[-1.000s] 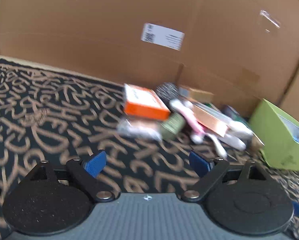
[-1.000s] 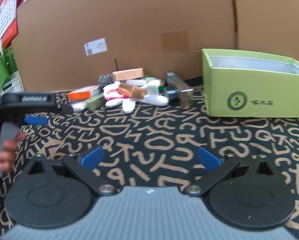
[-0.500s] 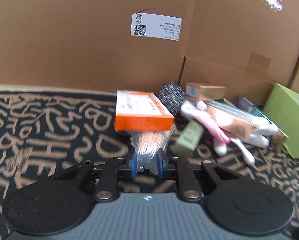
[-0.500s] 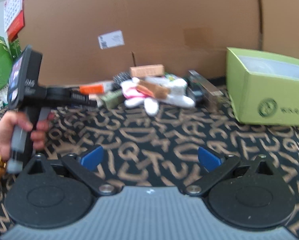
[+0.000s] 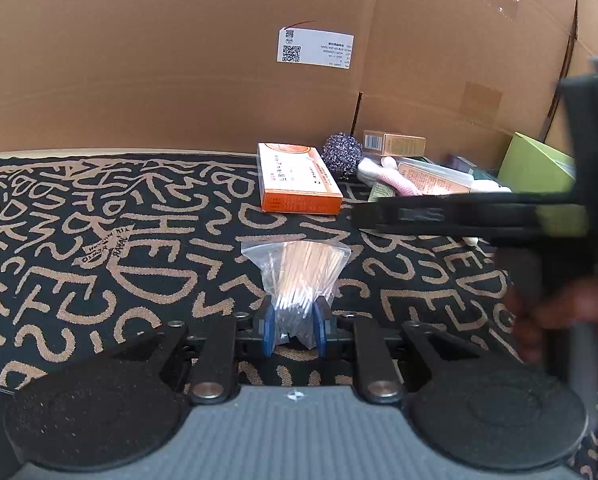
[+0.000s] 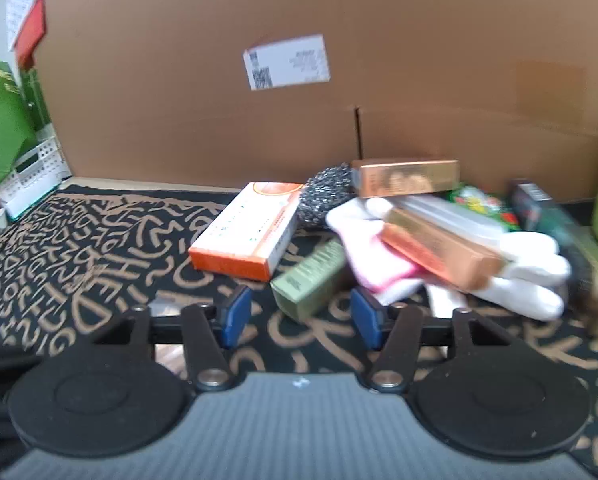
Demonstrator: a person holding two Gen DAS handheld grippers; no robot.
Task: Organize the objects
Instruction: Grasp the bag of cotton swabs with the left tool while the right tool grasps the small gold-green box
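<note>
Left tongs (image 5: 294,329) clenched on the near end of a clear bag of cotton swabs (image 5: 299,276), blue pads pressing both sides; bag lies forward of the tongs on the letter-patterned cloth (image 5: 99,240) covering the worktop, apart from the pile behind; orange box (image 5: 297,182) lies flat just beyond the bag, steel scourer (image 5: 339,154) beside its far right corner; right-hand unit crosses the right side of the left wrist view as a blurred dark bar. Right tongs (image 6: 301,316) released, pads spread wide, nothing between them; olive green box (image 6: 313,278) lies just ahead of the gap, touching the orange box's near corner; white-and-pink glove (image 6: 379,248) beside it, with a copper box (image 6: 439,248) lying across it; second copper box (image 6: 407,178) behind, against the cardboard wall (image 6: 219,100); lime green box (image 5: 535,164) at far right, partly hidden.
</note>
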